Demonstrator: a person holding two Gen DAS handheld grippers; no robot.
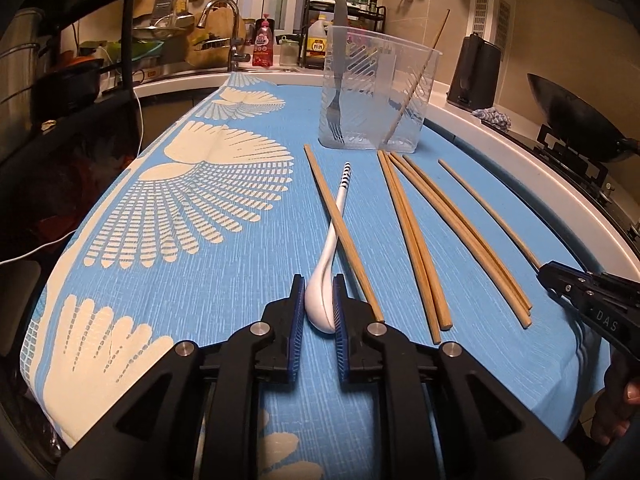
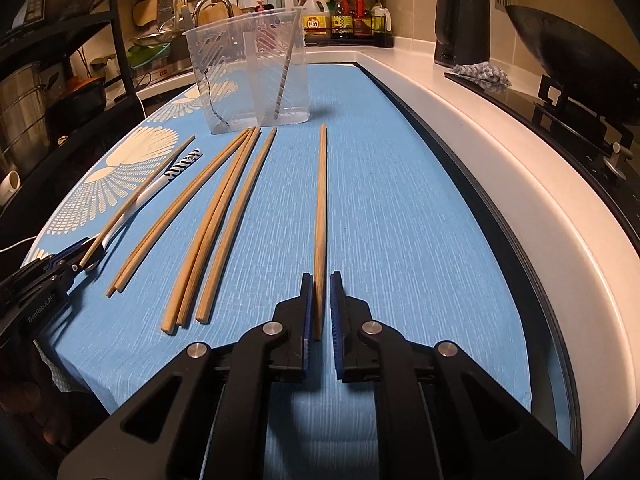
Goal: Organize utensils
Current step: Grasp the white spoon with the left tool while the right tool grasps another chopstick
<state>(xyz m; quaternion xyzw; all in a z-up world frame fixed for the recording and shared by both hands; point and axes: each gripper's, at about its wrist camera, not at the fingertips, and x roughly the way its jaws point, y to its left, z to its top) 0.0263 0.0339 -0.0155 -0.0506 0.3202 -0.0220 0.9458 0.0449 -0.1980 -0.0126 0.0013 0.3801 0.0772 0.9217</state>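
— How far along?
— A fork (image 1: 335, 92) and one chopstick (image 1: 416, 80) stand in the holder (image 1: 378, 92) at twelve o'clock.
— And the rest?
— My left tongs (image 1: 318, 300) clasp the spoon (image 1: 324, 280); my right tongs (image 2: 321, 300) straddle a lone chopstick (image 2: 321, 200), pads apart. Six chopsticks (image 2: 224, 216) lie on the desk (image 2: 400, 240).

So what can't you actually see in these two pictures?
- Left view: the spoon bowl's sides, covered by the left claw fingers.
- Right view: the lone chopstick near end, hidden between the right claw fingers.
- Both views: the holder bottom, blurred by cloudy plastic.
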